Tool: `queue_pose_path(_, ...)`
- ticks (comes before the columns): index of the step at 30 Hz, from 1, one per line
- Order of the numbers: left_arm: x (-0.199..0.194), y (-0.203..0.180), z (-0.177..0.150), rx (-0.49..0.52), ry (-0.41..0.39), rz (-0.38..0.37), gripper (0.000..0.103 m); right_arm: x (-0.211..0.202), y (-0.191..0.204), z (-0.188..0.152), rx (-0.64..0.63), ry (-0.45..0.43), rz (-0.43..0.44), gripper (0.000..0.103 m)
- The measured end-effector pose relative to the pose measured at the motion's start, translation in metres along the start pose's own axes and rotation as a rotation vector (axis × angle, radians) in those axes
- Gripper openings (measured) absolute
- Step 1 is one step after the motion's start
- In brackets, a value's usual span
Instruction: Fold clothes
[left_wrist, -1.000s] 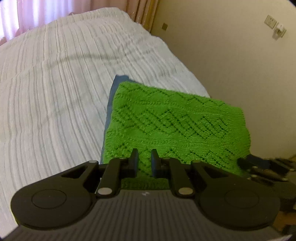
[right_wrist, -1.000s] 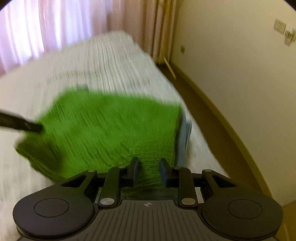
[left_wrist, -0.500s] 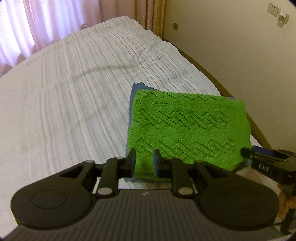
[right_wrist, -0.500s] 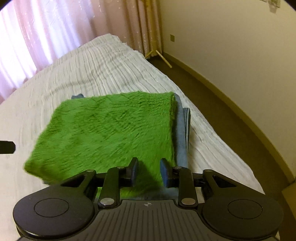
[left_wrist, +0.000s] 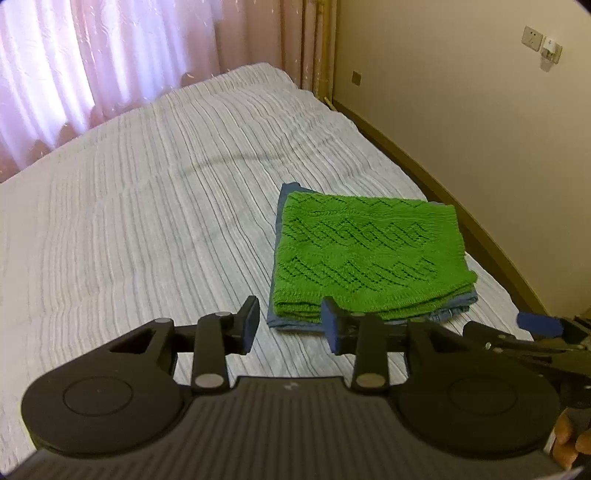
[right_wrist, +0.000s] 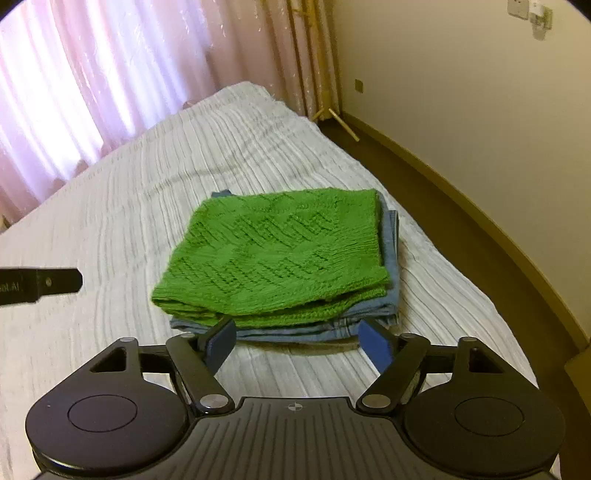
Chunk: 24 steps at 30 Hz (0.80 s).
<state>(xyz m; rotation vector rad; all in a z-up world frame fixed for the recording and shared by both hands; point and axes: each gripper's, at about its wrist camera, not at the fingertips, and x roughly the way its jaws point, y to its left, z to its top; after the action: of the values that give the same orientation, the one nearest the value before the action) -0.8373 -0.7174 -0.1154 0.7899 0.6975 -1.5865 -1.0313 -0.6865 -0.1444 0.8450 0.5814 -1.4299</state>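
A folded green knitted sweater (left_wrist: 365, 251) lies on top of a folded blue-grey garment (left_wrist: 454, 308) on the striped bed. The sweater also shows in the right wrist view (right_wrist: 277, 258), stacked on the blue garment (right_wrist: 389, 251). My left gripper (left_wrist: 291, 325) is open and empty, a little in front of the stack's near edge. My right gripper (right_wrist: 295, 341) is open wide and empty, just short of the stack's near edge. The right gripper shows in the left wrist view (left_wrist: 539, 326) at the right. The left gripper's finger (right_wrist: 40, 284) shows at the left of the right wrist view.
The white striped bedspread (left_wrist: 147, 221) stretches left and away toward pink curtains (left_wrist: 92, 55). The bed's right edge drops to a brown floor (right_wrist: 461, 206) along a cream wall (right_wrist: 480, 92). A stick (right_wrist: 343, 125) leans in the corner.
Both grippers opened and let go of the green sweater, which now rests on the blue garment. Both pulled back and up from the stack.
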Motion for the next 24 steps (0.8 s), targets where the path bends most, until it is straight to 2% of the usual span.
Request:
queue_pose_path(1, -0.007, 0.001, -0.003, -0.002, -0.008, 0.001, 0.037, -0.007, 0.002, -0.002, 0.003, -0.009, -0.003, 0.088)
queue_pose_path(7, -0.042, 0.002, -0.023, -0.012, -0.024, 0.009, 0.04, -0.043, 0.014, -0.014, -0.008, -0.045, -0.01, 0.088)
queue_pose_path(18, -0.084, -0.004, -0.056, 0.01, -0.032, 0.028, 0.045, -0.088, 0.022, -0.038, 0.008, -0.058, -0.017, 0.089)
queue_pose_path(21, -0.094, -0.007, -0.063, 0.021, -0.034, 0.031, 0.046, -0.098, 0.024, -0.046, 0.005, -0.066, -0.024, 0.099)
queue_pose_path(24, -0.1, -0.01, -0.068, 0.032, -0.04, 0.034, 0.046, -0.108, 0.026, -0.053, -0.003, -0.075, -0.028, 0.101)
